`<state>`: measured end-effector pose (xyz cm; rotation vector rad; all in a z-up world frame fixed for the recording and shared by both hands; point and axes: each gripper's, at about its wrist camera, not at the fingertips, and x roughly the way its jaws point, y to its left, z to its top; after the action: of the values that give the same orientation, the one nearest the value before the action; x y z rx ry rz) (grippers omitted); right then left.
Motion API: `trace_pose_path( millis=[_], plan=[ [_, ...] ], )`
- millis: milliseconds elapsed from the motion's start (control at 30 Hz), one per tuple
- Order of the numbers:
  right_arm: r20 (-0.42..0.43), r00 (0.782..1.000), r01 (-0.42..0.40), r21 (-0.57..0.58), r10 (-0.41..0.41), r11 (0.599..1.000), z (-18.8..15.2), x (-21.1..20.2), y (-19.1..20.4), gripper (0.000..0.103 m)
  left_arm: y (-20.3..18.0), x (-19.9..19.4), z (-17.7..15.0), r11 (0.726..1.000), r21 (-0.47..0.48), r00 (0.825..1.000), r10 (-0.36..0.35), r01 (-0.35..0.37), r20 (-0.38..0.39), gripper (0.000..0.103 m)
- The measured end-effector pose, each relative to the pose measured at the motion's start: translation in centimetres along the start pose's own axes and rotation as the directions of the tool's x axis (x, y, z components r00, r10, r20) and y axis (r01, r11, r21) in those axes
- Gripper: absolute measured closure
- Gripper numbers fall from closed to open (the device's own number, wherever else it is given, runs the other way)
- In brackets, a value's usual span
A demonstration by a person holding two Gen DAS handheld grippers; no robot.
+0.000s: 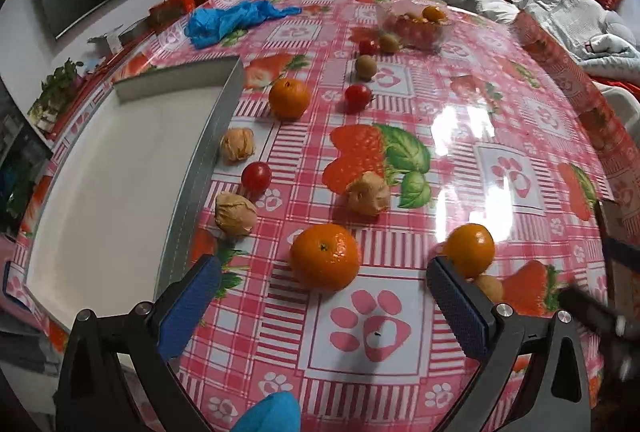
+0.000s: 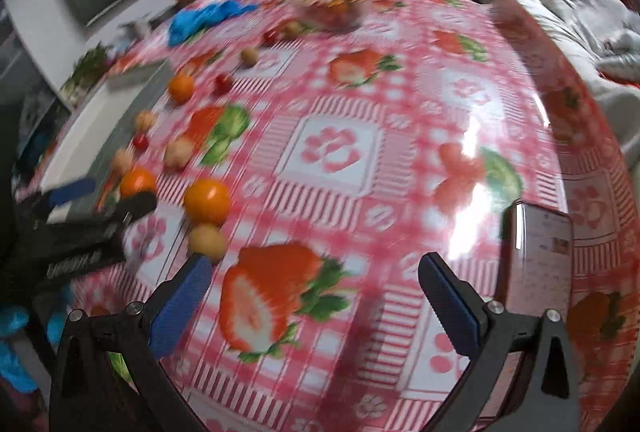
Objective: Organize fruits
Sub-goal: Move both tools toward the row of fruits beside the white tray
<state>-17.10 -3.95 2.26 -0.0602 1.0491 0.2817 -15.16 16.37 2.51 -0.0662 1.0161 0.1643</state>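
Note:
My left gripper (image 1: 320, 288) is open and empty, low over the table, with a large orange (image 1: 325, 256) just ahead between its fingers. A second orange (image 1: 471, 250) sits by the right fingertip, and a third orange (image 1: 289, 98) lies farther back. Cherry tomatoes (image 1: 256, 176), papery husked fruits (image 1: 235, 212) and small brown-green fruits (image 1: 365, 67) are scattered about. An empty white tray (image 1: 112, 171) lies at the left. My right gripper (image 2: 314, 278) is open and empty over a printed strawberry; an orange (image 2: 207, 200) and a yellow fruit (image 2: 207, 240) lie near its left fingertip. The right wrist view is blurred.
A clear plastic box (image 1: 416, 25) holding fruit stands at the far side. A blue plastic bag (image 1: 232, 17) lies at the back left. A phone (image 2: 538, 252) lies by my right gripper's right finger. Red boxes and clutter line the far table edge.

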Motion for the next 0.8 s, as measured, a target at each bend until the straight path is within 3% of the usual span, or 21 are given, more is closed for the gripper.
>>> trace_pose_path(
  millis=[233, 400, 800],
  plan=[
    [-0.081, 0.996, 0.022, -0.051, -0.026, 0.998, -2.0, 2.3, 1.2, 0.0, -1.2, 2.4, -0.5, 0.999, 0.027, 0.999, 0.025, -0.023, -0.048, 0.0],
    [-0.088, 0.994, 0.062, -0.081, -0.069, 0.995, -2.4, 2.9, 1.4, 0.0, -0.6, 2.8, -0.8, 0.999, -0.02, 0.999, -0.026, 0.025, -0.047, 0.0],
    [-0.07, 0.994, 0.082, -0.091, -0.089, 0.992, -2.1, 3.3, 1.7, 0.0, -0.8, 2.4, -1.4, 1.0, -0.01, 1.0, -0.029, 0.029, 0.002, 0.0]
  ],
)
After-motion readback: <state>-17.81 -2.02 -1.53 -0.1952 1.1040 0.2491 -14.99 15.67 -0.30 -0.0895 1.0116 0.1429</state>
